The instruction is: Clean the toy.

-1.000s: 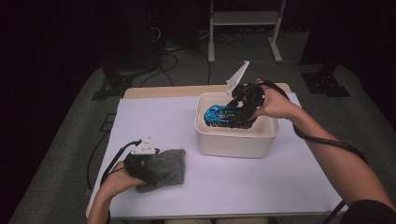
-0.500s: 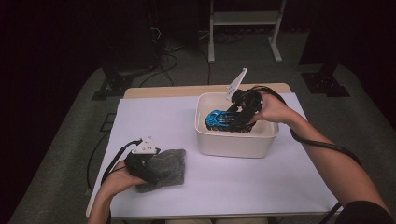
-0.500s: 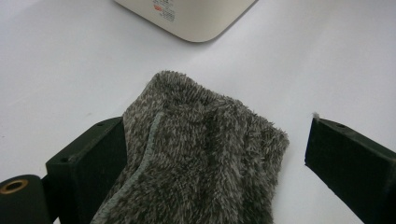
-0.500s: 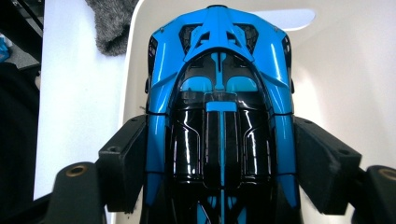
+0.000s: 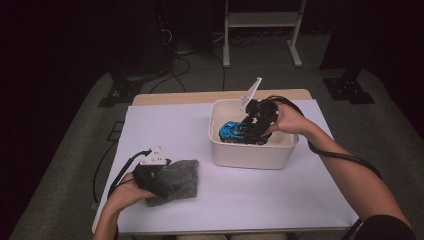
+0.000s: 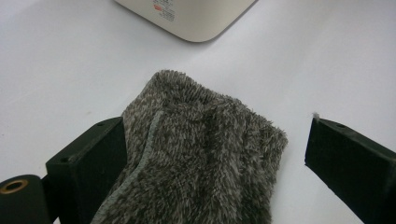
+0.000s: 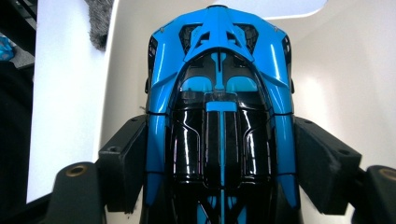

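A blue and black toy car (image 5: 233,132) sits low inside the white bin (image 5: 250,156), and my right gripper (image 5: 256,125) is shut on it. In the right gripper view both jaws press the sides of the car (image 7: 219,60), whose nose points away toward the bin's wall (image 7: 345,70). A grey fuzzy cloth (image 5: 176,182) lies on the white table at the front left. My left gripper (image 5: 152,175) stands open over the cloth's near end. In the left gripper view the cloth (image 6: 201,158) touches the left jaw, while the right jaw stands apart from it.
The bin's corner (image 6: 187,18) lies just beyond the cloth in the left gripper view. White table surface (image 5: 165,130) stretches between the cloth and the bin. Cables trail from both grippers. Dark floor, stands and cables surround the table.
My right gripper has sunk a little deeper into the bin with the car held in it. The left gripper and the cloth have stayed in place.
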